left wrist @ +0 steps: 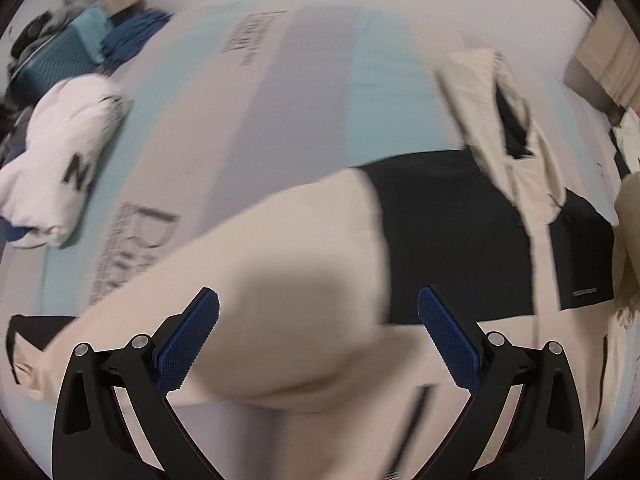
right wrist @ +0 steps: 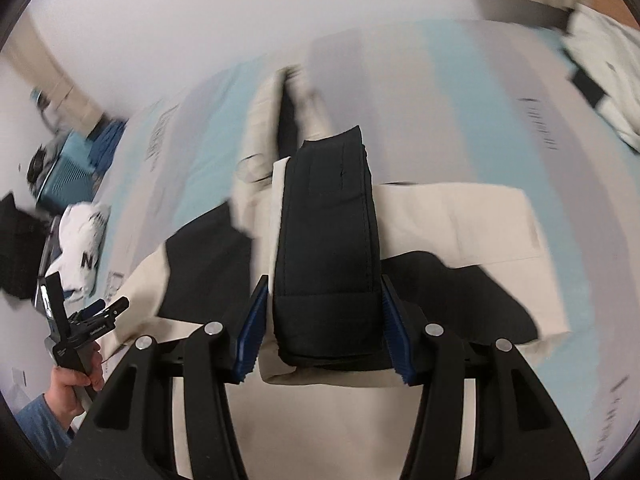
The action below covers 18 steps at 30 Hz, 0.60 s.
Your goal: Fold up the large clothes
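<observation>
Right claw [right wrist: 324, 332] grasps the black cuff of the cream-and-black garment [right wrist: 460, 216]. Left claw [left wrist: 318, 340] released, jaws wide above cream fabric.

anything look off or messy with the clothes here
Yes. The cream and black jacket lies half folded and skewed on the striped bed cover, one sleeve flung out. The right gripper has a thick black fold between its pads. A white shirt sits crumpled at the bed's edge.
</observation>
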{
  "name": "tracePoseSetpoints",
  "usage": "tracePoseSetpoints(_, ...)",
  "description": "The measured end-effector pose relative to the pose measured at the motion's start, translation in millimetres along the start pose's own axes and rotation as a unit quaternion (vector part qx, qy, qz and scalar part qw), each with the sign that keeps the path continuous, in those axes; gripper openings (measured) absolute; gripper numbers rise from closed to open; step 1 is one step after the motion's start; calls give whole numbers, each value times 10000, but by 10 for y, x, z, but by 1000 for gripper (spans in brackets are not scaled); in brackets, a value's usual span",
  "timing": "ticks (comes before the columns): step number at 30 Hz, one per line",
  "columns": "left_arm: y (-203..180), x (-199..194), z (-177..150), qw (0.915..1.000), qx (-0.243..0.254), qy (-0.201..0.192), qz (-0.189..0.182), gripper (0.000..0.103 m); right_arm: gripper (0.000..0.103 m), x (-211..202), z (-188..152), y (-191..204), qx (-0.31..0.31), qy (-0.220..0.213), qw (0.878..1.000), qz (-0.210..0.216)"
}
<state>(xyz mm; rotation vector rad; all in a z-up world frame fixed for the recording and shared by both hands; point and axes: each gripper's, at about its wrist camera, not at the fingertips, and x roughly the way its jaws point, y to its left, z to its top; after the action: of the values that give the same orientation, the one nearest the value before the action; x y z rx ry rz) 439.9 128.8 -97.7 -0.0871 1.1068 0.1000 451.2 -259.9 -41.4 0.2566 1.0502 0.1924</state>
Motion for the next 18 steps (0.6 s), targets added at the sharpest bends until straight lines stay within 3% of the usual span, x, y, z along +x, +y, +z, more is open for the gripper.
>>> tracePoseSetpoints(3, 482, -61, -12, 9999, -39, -51, 98, 97, 50, 351, -54, 673, -206, 138, 9997, -7)
tracePoseSetpoints(7, 1089, -118, -94, 9997, -160, -71, 170, 97, 50, 749, -203, 1308, -410, 311, 9987, 31)
tracePoseSetpoints(14, 1869, -161, -363, 9986, -390, -29, 369, 97, 49, 1471, -511, 2269, -1079, 636, 9917, -275)
tracePoseSetpoints(15, 1951, -167, -400, 9983, -438, -19, 395, 97, 46, 1564, -561, 2358, -1217, 686, 9896, -335)
tracePoseSetpoints(16, 2086, -187, -455, 9978, -517, -6, 417, 97, 21, 1643, -596, 2397, -1307, 821, 9875, -314)
tracePoseSetpoints(18, 2273, -213, -528, 9968, -634, 11, 482, 97, 20, 1783, -680, 2519, -1493, 984, 9831, -397)
